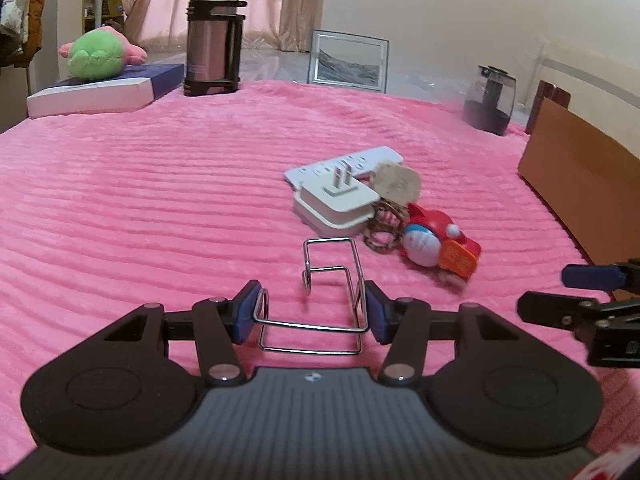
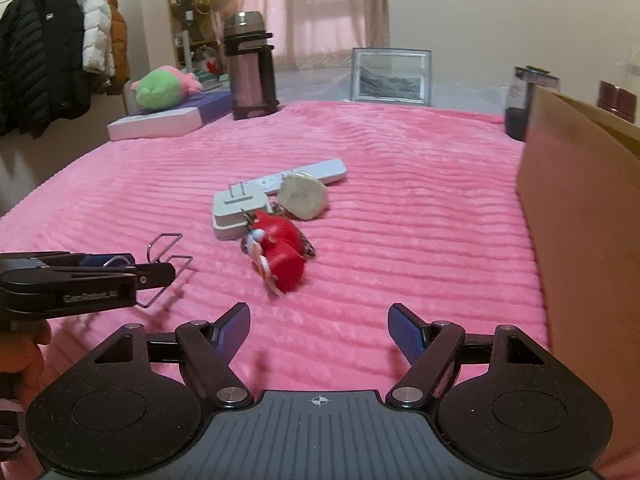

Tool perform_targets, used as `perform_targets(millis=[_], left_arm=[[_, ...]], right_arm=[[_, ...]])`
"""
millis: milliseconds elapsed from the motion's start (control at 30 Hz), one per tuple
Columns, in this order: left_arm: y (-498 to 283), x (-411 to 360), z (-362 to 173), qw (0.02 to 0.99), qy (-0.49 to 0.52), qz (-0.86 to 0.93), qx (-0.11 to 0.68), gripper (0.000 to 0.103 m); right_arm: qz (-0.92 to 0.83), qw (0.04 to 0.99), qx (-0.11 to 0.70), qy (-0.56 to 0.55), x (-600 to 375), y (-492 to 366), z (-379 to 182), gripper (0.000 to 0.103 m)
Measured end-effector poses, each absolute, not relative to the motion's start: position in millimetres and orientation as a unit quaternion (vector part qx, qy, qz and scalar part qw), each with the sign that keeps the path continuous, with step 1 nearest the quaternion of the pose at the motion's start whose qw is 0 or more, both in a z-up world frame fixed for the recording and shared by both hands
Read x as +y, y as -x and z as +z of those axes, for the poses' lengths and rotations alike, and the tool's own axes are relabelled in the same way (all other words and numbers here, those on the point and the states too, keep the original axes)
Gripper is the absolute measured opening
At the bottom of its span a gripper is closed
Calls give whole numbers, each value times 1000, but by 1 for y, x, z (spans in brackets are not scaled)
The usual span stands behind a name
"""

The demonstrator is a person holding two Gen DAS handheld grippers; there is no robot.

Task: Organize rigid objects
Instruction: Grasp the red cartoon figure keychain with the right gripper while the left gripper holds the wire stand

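The left claw (image 1: 311,307), at the bottom centre of the left wrist view, clamps a bent silver wire rack (image 1: 320,292), its blue pads pressed against the wire on both sides. In the right wrist view that claw (image 2: 120,266) enters from the left edge with the wire rack (image 2: 168,256) sticking out past its tip, over the pink ribbed blanket (image 2: 400,200).

The right claw (image 2: 319,332), bottom centre of its own view, is spread wide with nothing between its fingers; only blanket shows in the gap.

In the middle of the frame lies a small cluster. A white square plug adapter (image 2: 238,210) rests prongs up, touching a long white remote control (image 2: 304,174) behind it. A pale round disc (image 2: 302,196) leans just right of the adapter. A red toy with a blue-and-white cartoon figure (image 2: 280,252) lies in front, touching the adapter.

A brown cardboard box (image 2: 580,220) fills the right edge. At the upper left stand a steel thermos flask with black handle (image 2: 248,68) and a green and pink plush toy (image 2: 164,88) on a white flat box (image 2: 156,124). A framed grey picture (image 2: 390,76) stands at the upper centre.
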State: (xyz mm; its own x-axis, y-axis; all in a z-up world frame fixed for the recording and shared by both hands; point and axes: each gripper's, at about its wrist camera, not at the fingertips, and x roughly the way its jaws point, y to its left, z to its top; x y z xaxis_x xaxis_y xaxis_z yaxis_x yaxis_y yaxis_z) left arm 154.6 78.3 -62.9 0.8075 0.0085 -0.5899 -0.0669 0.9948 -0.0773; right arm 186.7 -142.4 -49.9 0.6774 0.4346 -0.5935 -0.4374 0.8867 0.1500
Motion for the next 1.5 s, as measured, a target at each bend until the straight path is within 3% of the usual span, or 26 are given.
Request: perform_targets(millis=[400, 833, 933, 1500], left_arm=[[-157, 93, -55, 952, 52, 21, 301, 49], [-160, 96, -56, 952, 55, 22, 301, 49], [-159, 96, -56, 952, 56, 23, 301, 49], [-128, 79, -36, 955, 55, 7, 290, 49]], right_arm=[[290, 910, 290, 59, -91, -233, -58, 72], [305, 899, 276, 150, -58, -250, -78, 53], [299, 901, 275, 149, -60, -251, -79, 44], [276, 921, 265, 65, -100, -205, -43, 43]])
